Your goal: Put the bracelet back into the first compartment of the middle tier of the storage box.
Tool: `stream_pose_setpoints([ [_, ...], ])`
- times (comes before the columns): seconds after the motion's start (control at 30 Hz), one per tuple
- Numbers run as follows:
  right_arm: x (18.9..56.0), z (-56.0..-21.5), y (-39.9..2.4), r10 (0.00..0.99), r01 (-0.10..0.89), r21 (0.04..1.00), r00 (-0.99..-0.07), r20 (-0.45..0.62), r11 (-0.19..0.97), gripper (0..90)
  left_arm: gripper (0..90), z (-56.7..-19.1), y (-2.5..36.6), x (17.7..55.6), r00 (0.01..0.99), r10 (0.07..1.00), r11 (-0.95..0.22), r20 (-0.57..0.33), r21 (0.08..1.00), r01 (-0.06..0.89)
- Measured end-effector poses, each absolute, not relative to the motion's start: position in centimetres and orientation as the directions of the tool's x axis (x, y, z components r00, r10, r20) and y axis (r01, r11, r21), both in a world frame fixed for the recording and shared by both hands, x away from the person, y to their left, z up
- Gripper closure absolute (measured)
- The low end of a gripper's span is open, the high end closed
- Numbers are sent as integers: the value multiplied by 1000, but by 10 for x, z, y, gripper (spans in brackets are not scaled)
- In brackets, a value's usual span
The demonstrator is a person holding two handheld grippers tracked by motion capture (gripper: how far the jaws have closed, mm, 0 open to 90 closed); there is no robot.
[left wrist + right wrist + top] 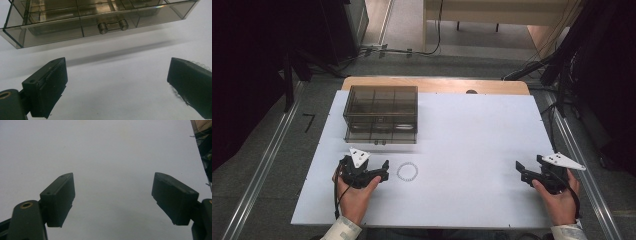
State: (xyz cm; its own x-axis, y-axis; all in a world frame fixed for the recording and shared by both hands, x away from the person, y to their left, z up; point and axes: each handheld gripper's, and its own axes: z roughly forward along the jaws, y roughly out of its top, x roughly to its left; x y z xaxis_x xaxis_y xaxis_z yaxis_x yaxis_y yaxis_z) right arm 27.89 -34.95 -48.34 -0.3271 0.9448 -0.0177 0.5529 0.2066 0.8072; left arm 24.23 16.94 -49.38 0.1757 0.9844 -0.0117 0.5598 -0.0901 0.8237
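Left tool (379, 168) near left on white table (472, 150), jaws spread wide, nothing between; bead bracelet (407, 172) just right of it, lying flat; smoky clear drawer box (381, 113) beyond, far left; right tool (526, 170) near right, jaws spread wide, nothing held.

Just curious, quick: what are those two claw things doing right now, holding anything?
Left gripper: open, holding nothing.
Right gripper: open, holding nothing.
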Motion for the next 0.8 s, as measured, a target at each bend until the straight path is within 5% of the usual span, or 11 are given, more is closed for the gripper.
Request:
stream_pose_setpoints([
  [0.8, 280, -484, -348, 945, 558, 803, -327, -19, 210, 174, 68, -501, 149, 248, 236, 972, -143, 1, 799, 584],
])
